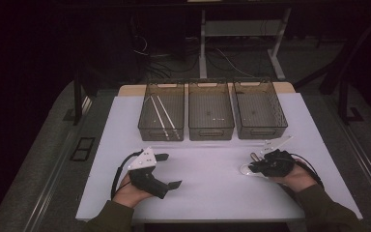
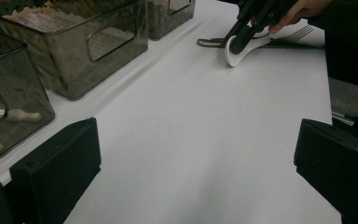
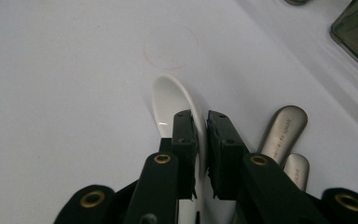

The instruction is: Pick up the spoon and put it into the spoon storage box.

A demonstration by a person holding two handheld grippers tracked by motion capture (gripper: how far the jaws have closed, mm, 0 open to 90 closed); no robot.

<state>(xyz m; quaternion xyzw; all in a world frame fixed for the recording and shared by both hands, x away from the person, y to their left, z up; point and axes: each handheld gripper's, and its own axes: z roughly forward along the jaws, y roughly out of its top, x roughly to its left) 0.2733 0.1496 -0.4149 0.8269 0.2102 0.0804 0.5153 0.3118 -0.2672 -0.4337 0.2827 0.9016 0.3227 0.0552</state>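
Right hand-held gripper: clenched edge-on across the white spoon.
Spoon location: on the counter, beside metal cutlery handles.
Left hand-held gripper: released, idle.
Risk: the narrow pinch could let the spoon pivot or slip on lifting.

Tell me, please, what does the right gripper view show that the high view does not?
Right gripper view alone: the right gripper has its jaws shut on the rim of the white spoon, beside two metal handles. High view alone: three grey bins in a row, the left gripper open over the table. Both share the spoon, the gripper and the white table.
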